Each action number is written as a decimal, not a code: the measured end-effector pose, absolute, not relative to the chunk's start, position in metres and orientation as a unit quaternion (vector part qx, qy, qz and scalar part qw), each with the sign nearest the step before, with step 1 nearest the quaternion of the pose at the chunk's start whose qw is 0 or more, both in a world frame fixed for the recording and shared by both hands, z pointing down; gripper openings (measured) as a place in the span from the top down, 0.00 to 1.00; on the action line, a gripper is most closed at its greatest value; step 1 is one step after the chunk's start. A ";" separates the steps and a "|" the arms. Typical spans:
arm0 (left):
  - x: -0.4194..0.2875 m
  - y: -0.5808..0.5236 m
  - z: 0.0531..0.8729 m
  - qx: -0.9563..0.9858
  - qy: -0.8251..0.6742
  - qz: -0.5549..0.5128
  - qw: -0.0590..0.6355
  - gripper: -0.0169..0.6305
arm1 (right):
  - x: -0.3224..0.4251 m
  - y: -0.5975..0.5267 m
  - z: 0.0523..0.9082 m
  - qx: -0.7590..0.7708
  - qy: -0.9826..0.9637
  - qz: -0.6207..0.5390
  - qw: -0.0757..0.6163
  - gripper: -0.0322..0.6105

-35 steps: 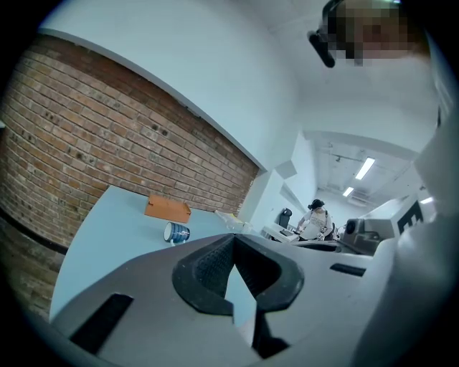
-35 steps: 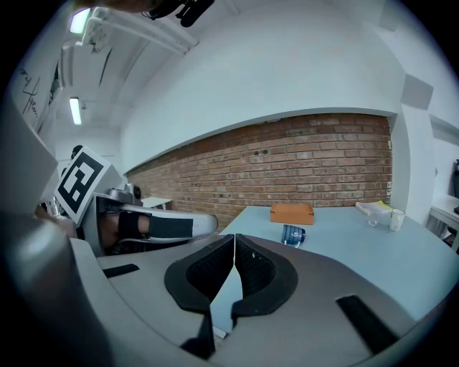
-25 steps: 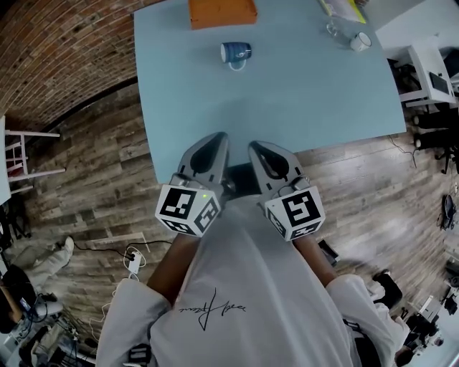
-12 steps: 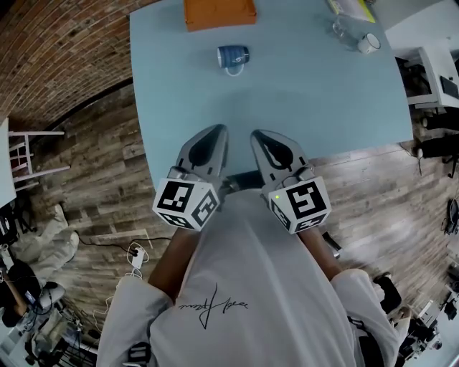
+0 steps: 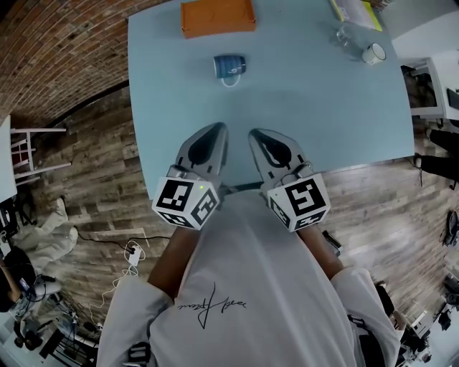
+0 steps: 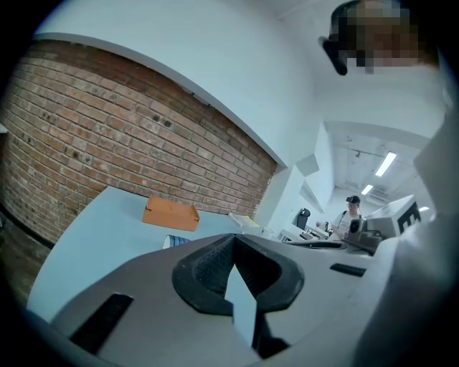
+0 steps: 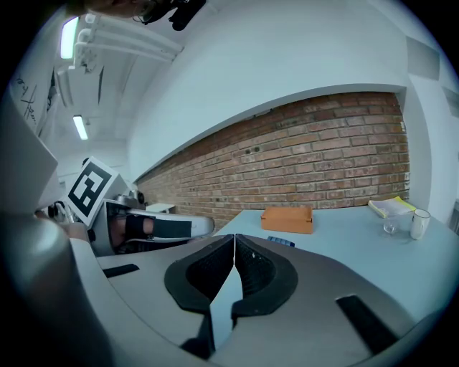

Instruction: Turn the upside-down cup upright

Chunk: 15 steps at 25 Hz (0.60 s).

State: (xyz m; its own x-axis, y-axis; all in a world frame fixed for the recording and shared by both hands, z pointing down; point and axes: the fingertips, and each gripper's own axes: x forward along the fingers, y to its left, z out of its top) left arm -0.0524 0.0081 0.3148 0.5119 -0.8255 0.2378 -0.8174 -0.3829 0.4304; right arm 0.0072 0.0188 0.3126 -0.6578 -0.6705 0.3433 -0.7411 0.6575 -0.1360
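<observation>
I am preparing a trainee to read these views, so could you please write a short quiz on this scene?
1. Multiple choice: which thing lies on the light blue table just beyond the blue ceramic mug?
A. a flat orange box
B. a clear glass
C. a white cup
2. True or false: the left gripper is shut on the mug.
3. Short answer: how do the jaws of the right gripper stand?

Key: 1 A. 2 False: it is short of the mug, by the table's near edge. 3 Together, with nothing between them.
</observation>
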 end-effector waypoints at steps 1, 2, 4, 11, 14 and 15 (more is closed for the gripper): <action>-0.051 0.006 0.316 0.829 -0.497 -0.007 0.255 0.96 | 0.009 0.016 0.313 0.388 -0.902 0.134 0.134 0.92; -0.049 0.003 0.318 0.828 -0.500 -0.005 0.255 0.96 | 0.010 0.013 0.315 0.384 -0.904 0.134 0.134 0.92; -0.045 -0.002 0.321 0.826 -0.504 -0.002 0.254 0.96 | 0.011 0.008 0.318 0.377 -0.906 0.138 0.136 0.92; -0.048 -0.022 0.336 0.817 -0.518 0.009 0.254 0.96 | 0.012 -0.006 0.335 0.360 -0.908 0.155 0.151 0.92; -0.053 -0.033 0.342 0.817 -0.517 0.014 0.253 0.96 | 0.008 -0.011 0.336 0.353 -0.910 0.154 0.154 0.92; -0.055 -0.036 0.345 0.817 -0.518 0.015 0.253 0.96 | 0.007 -0.012 0.337 0.350 -0.911 0.153 0.155 0.92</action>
